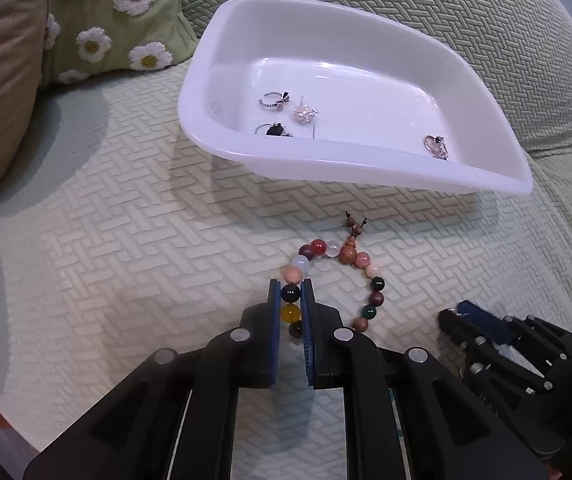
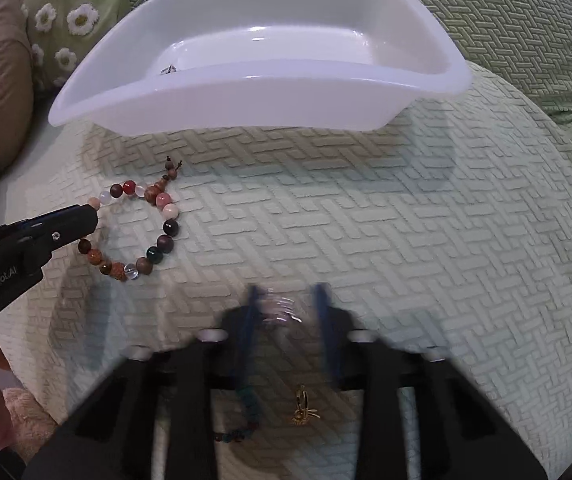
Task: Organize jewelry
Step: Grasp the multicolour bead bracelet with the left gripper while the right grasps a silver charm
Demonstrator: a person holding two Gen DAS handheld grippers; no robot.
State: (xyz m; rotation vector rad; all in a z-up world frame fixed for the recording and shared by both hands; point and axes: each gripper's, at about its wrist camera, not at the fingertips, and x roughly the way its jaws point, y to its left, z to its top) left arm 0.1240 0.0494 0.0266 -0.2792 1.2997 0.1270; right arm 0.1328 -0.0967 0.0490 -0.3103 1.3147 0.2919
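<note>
Evidently the left gripper had its blue pads pinched on the near side of the beaded bracelet, with a black bead and a yellow bead caught between them. The bracelet lay on the quilted green cover, just below the centre of the left view, near the white tray but not touching it. Several earrings and a ring already sat on the tray floor.

In the right view the right gripper was blurred; its fingers stood apart around a small silvery piece, and contact could not be told. A gold ornament and a dark bead strand lay at the bottom of the frame, between the gripper's arms.

The bracelet looked light but limp: a strung loop of hard, round, smooth beads would likely sag and swing when lifted, and a bead could roll out of flat pads. Gripping across two or three beads, as seen, seemed sound; the wooden knot end would probably dangle.
</note>
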